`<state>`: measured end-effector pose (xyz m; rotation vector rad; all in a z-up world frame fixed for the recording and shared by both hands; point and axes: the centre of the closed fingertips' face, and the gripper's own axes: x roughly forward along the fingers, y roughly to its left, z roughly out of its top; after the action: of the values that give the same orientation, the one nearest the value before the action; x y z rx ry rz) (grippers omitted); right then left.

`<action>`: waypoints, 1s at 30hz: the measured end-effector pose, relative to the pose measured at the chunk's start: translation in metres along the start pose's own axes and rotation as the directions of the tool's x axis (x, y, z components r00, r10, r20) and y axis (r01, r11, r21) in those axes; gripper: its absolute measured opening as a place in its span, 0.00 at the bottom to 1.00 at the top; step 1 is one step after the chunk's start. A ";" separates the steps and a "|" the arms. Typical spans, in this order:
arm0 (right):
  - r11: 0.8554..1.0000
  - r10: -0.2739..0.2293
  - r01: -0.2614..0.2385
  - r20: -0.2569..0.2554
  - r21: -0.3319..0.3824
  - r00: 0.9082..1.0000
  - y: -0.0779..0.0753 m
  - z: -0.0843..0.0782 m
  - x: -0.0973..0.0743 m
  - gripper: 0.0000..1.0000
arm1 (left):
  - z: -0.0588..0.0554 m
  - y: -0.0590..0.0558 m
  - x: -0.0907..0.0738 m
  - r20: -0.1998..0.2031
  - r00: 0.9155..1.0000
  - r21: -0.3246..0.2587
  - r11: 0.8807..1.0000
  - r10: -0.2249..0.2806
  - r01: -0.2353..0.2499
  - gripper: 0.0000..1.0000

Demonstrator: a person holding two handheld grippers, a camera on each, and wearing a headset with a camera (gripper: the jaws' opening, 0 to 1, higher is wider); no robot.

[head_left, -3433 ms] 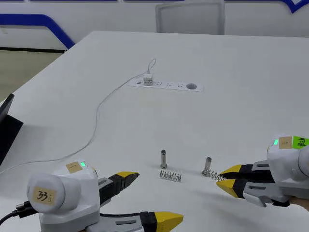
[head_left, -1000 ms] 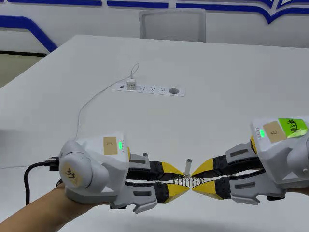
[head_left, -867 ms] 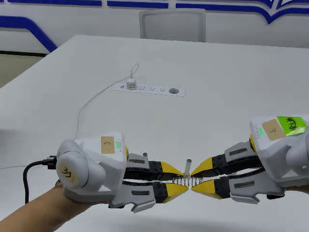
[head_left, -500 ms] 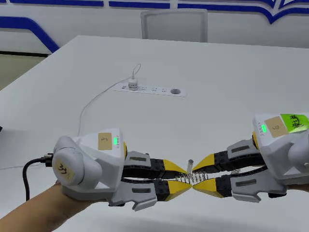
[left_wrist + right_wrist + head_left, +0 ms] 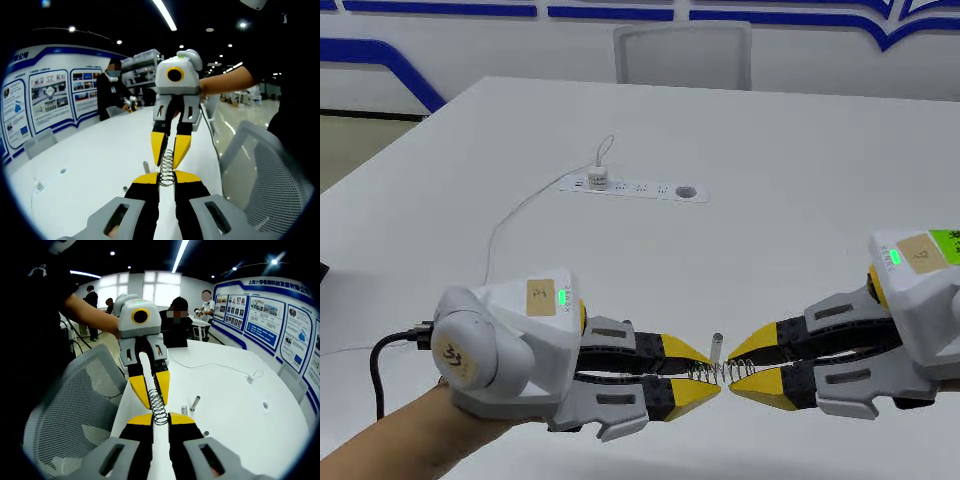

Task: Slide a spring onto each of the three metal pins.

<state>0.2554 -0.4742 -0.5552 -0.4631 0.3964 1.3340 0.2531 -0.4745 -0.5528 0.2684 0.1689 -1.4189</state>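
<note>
A white worktop (image 5: pixel 790 210) runs back to a white wall with blue trim, where an empty chair (image 5: pixel 682 55) stands at the far edge. A power strip (image 5: pixel 635 188) lies on the worktop well beyond the work, with a small white charger (image 5: pixel 597 180) plugged in and a thin white cable (image 5: pixel 515 215) trailing toward the near left. At the near edge the two tools meet tip to tip. The left hand-held gripper (image 5: pixel 710 371) comes in from the left, held at the end of a bare forearm (image 5: pixel 390 450), and the right hand-held gripper (image 5: pixel 736 371) comes in from the right. A spring (image 5: pixel 720 373) is stretched level between them, above the worktop. In the left gripper view, the left hand-held gripper's yellow tips are closed on the near end of the coil. The right one's tips pinch the far end from above. The right gripper view shows the same hold mirrored, so each hand-held gripper is clamped on one end of the spring. A metal pin (image 5: pixel 716 346) stands upright on the worktop just behind the held spring. In the right gripper view a second spring (image 5: pixel 184 410) sits on the worktop just beside that pin's foot; I cannot tell whether they touch. A grey mesh chair (image 5: pixel 75 405) stands beside the worktop.
</note>
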 end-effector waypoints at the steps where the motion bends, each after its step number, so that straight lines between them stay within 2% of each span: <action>1: 1.000 0.001 -0.001 0.010 0.008 1.000 0.000 0.002 -0.001 0.11 | 0.001 0.001 0.000 0.005 1.000 0.000 1.000 0.003 -0.003 0.09; 5: 1.000 0.019 -0.019 0.021 0.010 1.000 0.002 0.006 -0.001 0.11 | 0.002 0.001 -0.001 0.007 1.000 0.011 1.000 0.002 -0.002 0.09; 10: 0.998 0.056 -0.056 0.019 0.002 0.998 0.008 0.009 0.001 0.11 | -0.002 -0.002 -0.001 -0.025 1.000 0.050 0.999 -0.010 0.011 0.09; 14: 0.997 0.072 -0.072 0.034 0.004 0.997 0.008 0.013 0.001 0.11 | -0.003 -0.002 -0.003 -0.027 1.000 0.057 0.998 -0.012 0.013 0.09; 18: 0.998 0.061 -0.061 0.062 0.010 0.996 0.006 0.020 0.002 0.11 | -0.003 0.002 -0.004 -0.029 1.000 0.055 0.999 0.002 0.000 0.09; 21: 0.998 0.055 -0.059 0.121 0.032 0.991 0.005 0.032 0.002 0.11 | -0.003 0.004 -0.003 -0.029 1.000 0.044 0.999 0.011 -0.009 0.09; 30: 0.996 0.042 -0.054 0.153 0.071 0.987 0.004 0.040 0.007 0.11 | -0.006 0.006 0.001 -0.046 0.998 0.043 0.998 0.038 -0.036 0.10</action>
<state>0.2533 -0.4466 -0.5254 -0.2887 0.3321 1.3863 0.2598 -0.4727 -0.5587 0.3382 0.1716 -1.3808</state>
